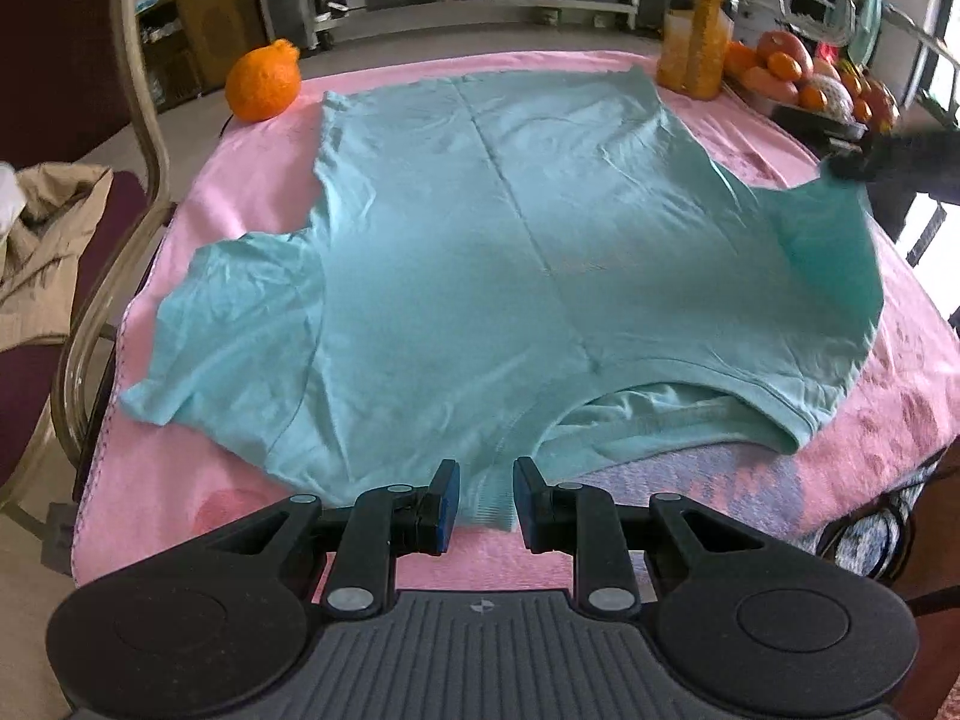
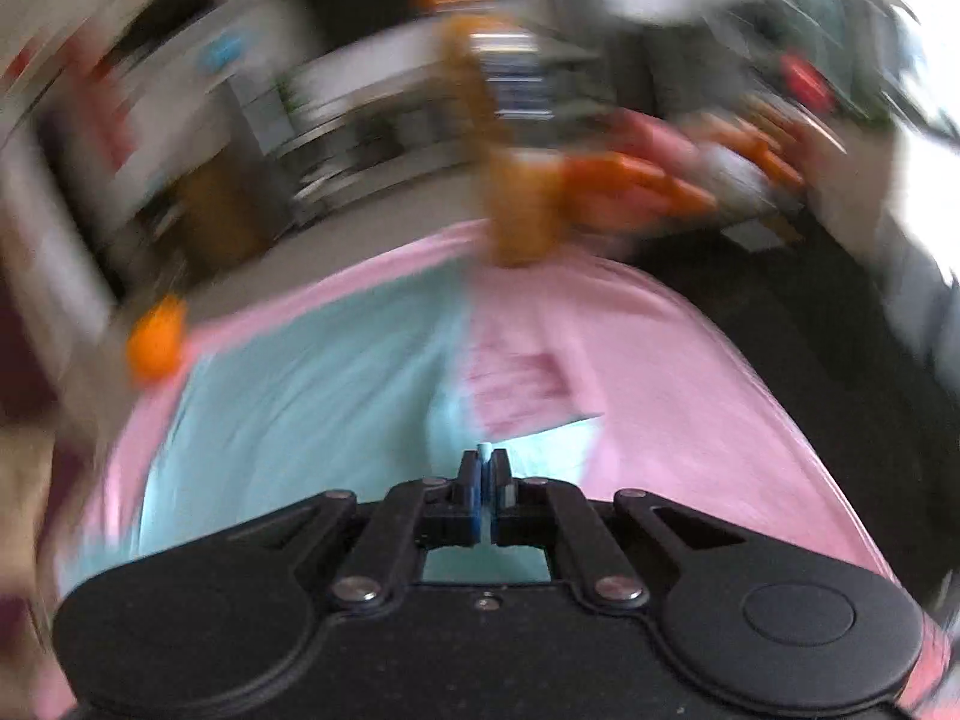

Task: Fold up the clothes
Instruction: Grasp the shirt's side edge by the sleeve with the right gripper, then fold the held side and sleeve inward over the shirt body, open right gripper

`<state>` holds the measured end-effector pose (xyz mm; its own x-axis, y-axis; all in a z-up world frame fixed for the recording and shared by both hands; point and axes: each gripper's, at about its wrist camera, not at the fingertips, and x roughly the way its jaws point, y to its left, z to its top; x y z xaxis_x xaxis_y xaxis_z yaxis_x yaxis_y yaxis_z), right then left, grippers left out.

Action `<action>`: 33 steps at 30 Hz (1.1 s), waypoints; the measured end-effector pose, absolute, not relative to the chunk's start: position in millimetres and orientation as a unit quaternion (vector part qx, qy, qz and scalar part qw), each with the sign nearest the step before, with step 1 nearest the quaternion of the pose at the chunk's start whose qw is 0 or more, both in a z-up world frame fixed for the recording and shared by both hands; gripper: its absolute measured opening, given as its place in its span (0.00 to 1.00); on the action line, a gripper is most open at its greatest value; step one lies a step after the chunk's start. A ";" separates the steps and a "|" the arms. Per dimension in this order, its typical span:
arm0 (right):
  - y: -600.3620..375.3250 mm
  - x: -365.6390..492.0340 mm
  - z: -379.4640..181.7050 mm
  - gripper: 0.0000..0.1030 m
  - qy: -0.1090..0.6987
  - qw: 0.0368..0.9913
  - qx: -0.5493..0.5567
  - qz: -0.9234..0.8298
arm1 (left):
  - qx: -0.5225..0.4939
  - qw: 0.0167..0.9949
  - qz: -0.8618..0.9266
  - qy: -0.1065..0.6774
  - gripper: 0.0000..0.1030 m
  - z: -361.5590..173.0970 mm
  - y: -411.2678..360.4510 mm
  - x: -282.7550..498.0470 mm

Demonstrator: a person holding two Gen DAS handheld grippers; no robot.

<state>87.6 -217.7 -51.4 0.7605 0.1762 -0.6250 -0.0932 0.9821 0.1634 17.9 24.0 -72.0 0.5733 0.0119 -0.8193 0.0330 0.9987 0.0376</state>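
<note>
Right claw (image 2: 486,468) pinches teal shirt (image 1: 480,252); pink cloth (image 1: 252,192) underneath.

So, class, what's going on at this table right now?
A person holding two tools is folding a light blue T-shirt spread on a pink towel. The right tool is shut on the edge of one sleeve and holds it lifted off the towel. The left tool sits at the collar, which lies between its pads, jaws not closed on it. No fold is finished yet.
</note>
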 end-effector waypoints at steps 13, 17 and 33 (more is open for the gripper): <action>-167.6 40.7 -79.0 0.23 0.409 0.891 -0.130 0.150 | 0.006 0.883 0.002 0.470 0.23 -80.0 35.1 17.5; -242.4 60.3 -75.4 0.23 0.416 0.905 0.062 0.066 | 0.010 0.881 -0.001 0.473 0.23 -79.7 30.4 16.4; -301.2 70.8 -131.3 0.02 0.465 0.841 0.275 0.013 | 0.017 0.871 0.015 0.491 0.23 -83.7 28.0 13.4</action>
<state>70.8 -301.2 -131.3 0.5664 0.2775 -0.7760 0.2352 0.8480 0.4749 13.4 28.0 -83.7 0.5179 0.0426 -0.8544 -0.0090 0.9990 0.0444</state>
